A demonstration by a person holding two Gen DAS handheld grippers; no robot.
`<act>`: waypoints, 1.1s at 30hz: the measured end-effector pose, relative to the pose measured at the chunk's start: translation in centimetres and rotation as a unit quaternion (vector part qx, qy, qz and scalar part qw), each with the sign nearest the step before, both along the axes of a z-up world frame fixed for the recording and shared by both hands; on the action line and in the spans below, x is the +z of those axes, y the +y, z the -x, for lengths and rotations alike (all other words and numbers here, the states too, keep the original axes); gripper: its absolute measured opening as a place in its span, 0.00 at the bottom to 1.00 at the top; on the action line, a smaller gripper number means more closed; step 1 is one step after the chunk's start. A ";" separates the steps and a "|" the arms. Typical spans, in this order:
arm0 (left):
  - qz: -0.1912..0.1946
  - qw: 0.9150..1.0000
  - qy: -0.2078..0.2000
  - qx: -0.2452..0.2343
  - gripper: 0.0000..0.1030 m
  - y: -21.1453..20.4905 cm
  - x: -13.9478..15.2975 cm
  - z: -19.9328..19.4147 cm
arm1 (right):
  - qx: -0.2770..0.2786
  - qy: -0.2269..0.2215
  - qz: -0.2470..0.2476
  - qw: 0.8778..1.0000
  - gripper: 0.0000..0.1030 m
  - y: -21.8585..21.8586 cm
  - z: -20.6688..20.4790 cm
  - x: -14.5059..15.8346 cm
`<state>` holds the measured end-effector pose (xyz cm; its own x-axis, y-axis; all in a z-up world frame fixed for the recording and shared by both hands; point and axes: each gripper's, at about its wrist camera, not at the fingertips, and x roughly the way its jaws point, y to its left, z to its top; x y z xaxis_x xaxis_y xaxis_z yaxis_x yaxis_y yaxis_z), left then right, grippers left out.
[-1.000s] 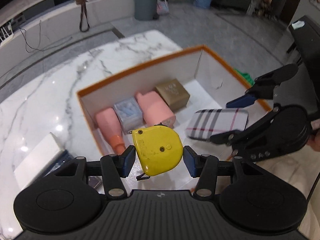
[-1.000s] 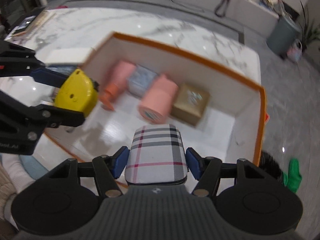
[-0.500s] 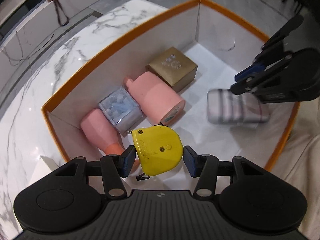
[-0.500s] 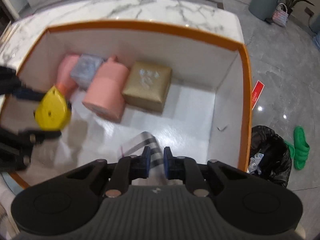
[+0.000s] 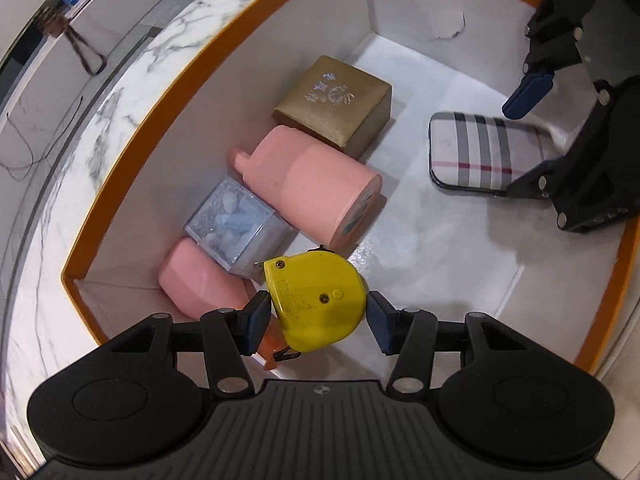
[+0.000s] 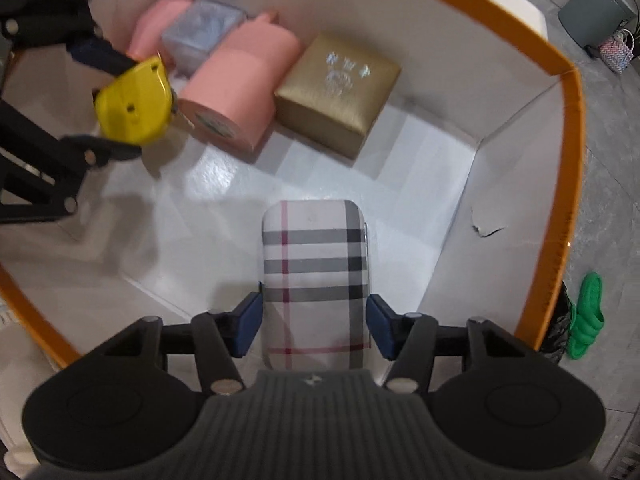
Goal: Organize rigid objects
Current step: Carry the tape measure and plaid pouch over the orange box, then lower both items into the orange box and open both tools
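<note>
My left gripper (image 5: 317, 318) is shut on a yellow tape measure (image 5: 316, 300) and holds it inside the orange-rimmed white box (image 5: 132, 144), just above a pink bottle (image 5: 200, 284). My right gripper (image 6: 315, 322) is shut on a plaid case (image 6: 316, 276), low over the box floor near the right wall. The plaid case (image 5: 476, 152) and right gripper show in the left wrist view; the tape measure (image 6: 134, 106) shows in the right wrist view.
Along the box's back wall lie a pink bottle, a clear cube (image 5: 236, 224), a larger pink bottle (image 5: 312, 188) and a gold box (image 5: 336, 100). The box stands on a marble table (image 5: 120, 92). A grey bin (image 6: 592, 4) and green slippers (image 6: 586, 316) are on the floor.
Both grippers have dropped from above the box rim down into the box, each still holding its object. The plaid case now hangs near the floor by the right wall.
</note>
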<state>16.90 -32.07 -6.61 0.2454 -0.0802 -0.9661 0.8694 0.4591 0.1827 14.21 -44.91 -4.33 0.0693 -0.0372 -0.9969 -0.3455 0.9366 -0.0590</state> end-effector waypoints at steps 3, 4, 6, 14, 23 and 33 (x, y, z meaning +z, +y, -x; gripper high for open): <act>-0.016 1.000 -0.012 -0.016 0.58 -0.4 -0.4 -0.1 | -0.017 -0.004 -0.009 1.000 0.52 -0.5 -0.4 0.1; -0.021 0.999 -0.018 -0.020 0.58 -0.5 -0.6 -0.1 | -0.031 -0.011 -0.014 0.999 0.49 -0.8 -0.5 0.3; -0.028 0.999 -0.026 -0.026 0.58 -0.6 -0.9 -0.1 | -0.055 -0.026 -0.012 0.998 0.41 -1.1 -0.9 0.6; -0.033 0.998 -0.045 -0.042 0.60 -1.2 -1.7 0.3 | -0.096 -0.067 -0.001 0.993 0.11 -2.7 -2.6 1.5; -0.010 0.996 -0.083 -0.044 0.68 -0.5 -0.2 0.6 | -0.020 0.015 0.007 1.000 0.22 -0.9 -0.3 1.8; 0.030 0.997 -0.075 -0.005 0.68 1.3 1.9 1.0 | -0.050 0.104 0.044 0.992 0.35 -0.3 -0.5 -0.6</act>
<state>15.88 -30.73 -4.67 0.3857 -0.1392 -0.9121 0.8391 0.4639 0.2841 14.66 -45.22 -4.88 -0.1454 -0.1219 -0.9818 -0.2649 0.9609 -0.0801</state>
